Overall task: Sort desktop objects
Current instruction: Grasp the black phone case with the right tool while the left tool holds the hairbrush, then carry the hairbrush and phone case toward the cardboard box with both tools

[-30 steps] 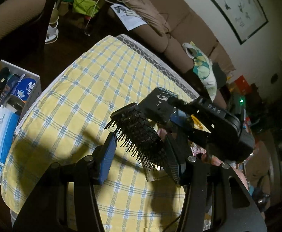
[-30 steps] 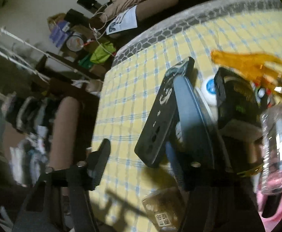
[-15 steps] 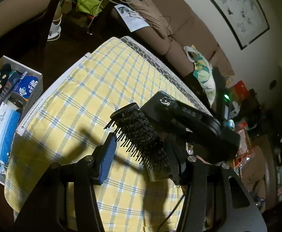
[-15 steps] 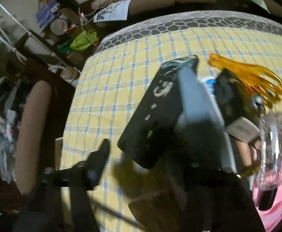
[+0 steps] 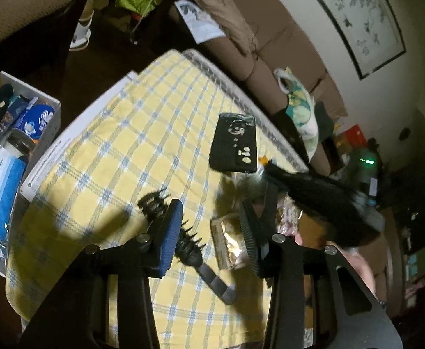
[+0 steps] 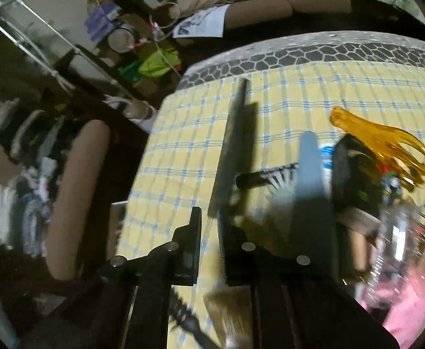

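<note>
Checked cloth (image 5: 102,157), phone case, hairbrush.
L gripper (image 5: 209,229) spread wide, holding nothing; hairbrush (image 5: 192,250) lies on cloth between/under its fingers. R gripper (image 6: 208,242) fingers close together, pinching black phone case (image 6: 230,148) edge-on, ahead of L gripper.

Background's pretty cluttered: a brown sofa (image 5: 270,58) along the wall with a floral cushion (image 5: 299,107) on it, a framed painting (image 5: 355,17) above, and a white box (image 5: 11,133) of packets beside the tabletop (image 5: 119,151), which wears a yellow checked cloth.
</note>
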`<act>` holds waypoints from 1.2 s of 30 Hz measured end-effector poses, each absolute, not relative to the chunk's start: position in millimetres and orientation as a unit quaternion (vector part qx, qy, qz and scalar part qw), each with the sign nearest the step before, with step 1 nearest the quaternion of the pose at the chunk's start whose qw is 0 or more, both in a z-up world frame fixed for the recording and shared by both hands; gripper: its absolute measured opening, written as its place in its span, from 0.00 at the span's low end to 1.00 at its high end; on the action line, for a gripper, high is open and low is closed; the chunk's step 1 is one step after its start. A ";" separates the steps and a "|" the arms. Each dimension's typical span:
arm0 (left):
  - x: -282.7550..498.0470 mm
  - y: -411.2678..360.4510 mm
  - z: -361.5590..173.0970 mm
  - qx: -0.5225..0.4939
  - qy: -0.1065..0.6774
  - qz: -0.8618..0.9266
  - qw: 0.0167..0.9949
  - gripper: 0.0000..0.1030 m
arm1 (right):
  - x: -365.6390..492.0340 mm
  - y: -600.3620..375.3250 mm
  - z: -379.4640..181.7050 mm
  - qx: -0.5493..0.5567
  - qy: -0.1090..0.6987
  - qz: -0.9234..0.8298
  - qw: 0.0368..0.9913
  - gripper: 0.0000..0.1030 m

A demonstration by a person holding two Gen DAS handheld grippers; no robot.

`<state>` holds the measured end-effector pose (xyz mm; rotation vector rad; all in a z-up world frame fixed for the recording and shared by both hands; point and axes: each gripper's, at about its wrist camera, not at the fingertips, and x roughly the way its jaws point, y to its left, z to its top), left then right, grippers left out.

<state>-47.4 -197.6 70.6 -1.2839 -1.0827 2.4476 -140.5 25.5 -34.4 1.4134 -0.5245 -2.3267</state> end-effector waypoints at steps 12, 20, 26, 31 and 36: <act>-67.1 -137.2 34.6 -0.514 -0.182 0.838 -0.012 0.59 | -120.5 37.7 1.3 0.501 -0.116 -0.839 0.178 0.63; -80.6 -118.5 18.0 -0.520 -0.145 0.840 -0.049 0.72 | -213.9 -7.9 -12.6 0.531 -0.053 -0.838 0.109 0.86; -87.2 -116.0 9.9 -0.525 -0.146 0.836 -0.058 0.79 | -271.4 -53.1 -72.6 0.601 0.039 -0.797 0.038 0.89; -86.6 -125.9 11.2 -0.504 -0.160 0.847 -0.056 0.56 | -283.5 -53.1 -109.2 0.619 0.038 -0.784 0.022 0.90; -86.5 -134.0 14.1 -0.496 -0.175 0.850 -0.034 0.48 | -272.5 -55.4 -99.5 0.592 0.068 -0.800 0.074 0.80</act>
